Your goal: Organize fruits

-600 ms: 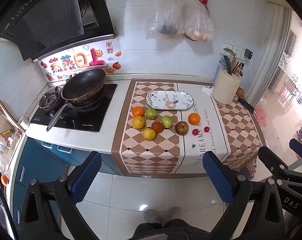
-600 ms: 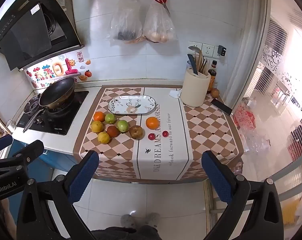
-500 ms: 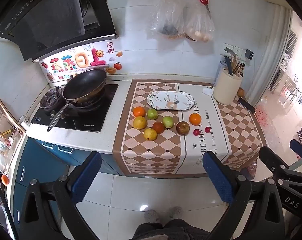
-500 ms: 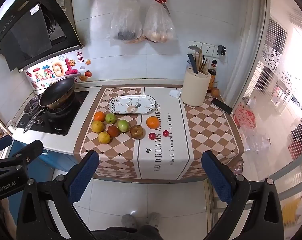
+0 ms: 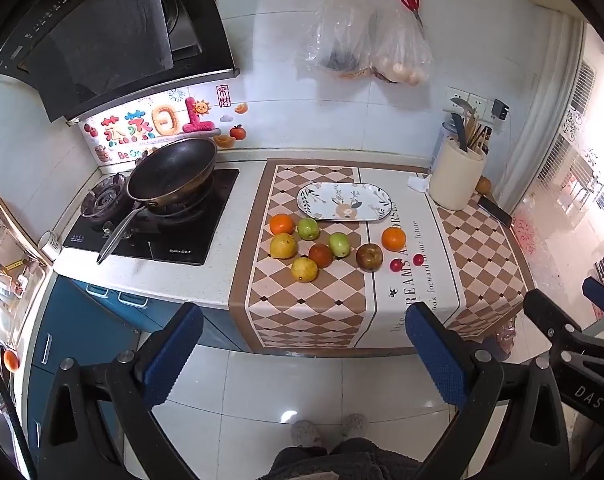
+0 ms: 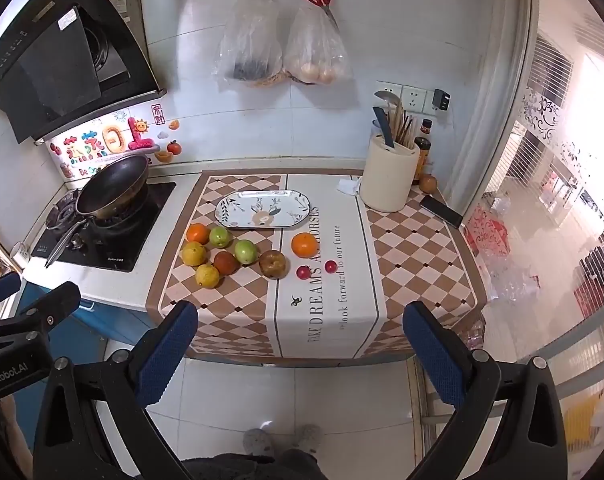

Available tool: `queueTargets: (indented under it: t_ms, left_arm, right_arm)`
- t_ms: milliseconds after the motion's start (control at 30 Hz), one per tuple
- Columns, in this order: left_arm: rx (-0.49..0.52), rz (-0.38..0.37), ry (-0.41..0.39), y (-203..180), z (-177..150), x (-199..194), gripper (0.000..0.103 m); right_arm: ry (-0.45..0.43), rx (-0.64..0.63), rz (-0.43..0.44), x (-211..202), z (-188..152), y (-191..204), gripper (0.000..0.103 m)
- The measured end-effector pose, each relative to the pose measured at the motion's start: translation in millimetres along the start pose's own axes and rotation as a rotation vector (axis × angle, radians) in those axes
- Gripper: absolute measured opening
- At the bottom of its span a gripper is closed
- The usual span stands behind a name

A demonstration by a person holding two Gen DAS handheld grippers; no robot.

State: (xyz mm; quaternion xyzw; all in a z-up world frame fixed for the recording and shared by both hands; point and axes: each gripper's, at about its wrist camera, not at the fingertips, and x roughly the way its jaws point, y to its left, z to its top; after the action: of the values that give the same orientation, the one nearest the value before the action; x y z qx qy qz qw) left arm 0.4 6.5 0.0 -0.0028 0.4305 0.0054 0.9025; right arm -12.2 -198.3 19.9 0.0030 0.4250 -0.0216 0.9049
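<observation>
Several fruits lie on the checkered cloth (image 5: 302,304) in front of an oval patterned plate (image 5: 344,202): two oranges (image 5: 393,239), two green apples (image 5: 338,244), yellow fruits (image 5: 304,269), a dark red fruit (image 5: 321,255), a brown apple (image 5: 369,257) and two small red fruits (image 5: 396,265). The plate (image 6: 261,208) is bare. My left gripper (image 5: 302,356) and right gripper (image 6: 297,352) are both open and empty, held over the floor well short of the counter edge.
A black pan (image 5: 171,172) sits on the stove at left. A cream utensil holder (image 5: 456,180), a bottle (image 6: 421,156) and a phone (image 5: 494,211) stand at the back right. Bags (image 5: 342,48) and scissors hang on the wall.
Both views have shifted only slightly; the counter sits marginally nearer. The fruits and plate have not moved, and both grippers stay open.
</observation>
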Motion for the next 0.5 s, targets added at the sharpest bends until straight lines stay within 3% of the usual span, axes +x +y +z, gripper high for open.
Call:
queueTargets:
  t_ms: [500]
  left_arm:
    - [-0.004, 0.016, -0.001, 11, -7, 2, 0.103]
  right_arm:
    - [0.002, -0.002, 0.007, -1, 5, -1, 0.103]
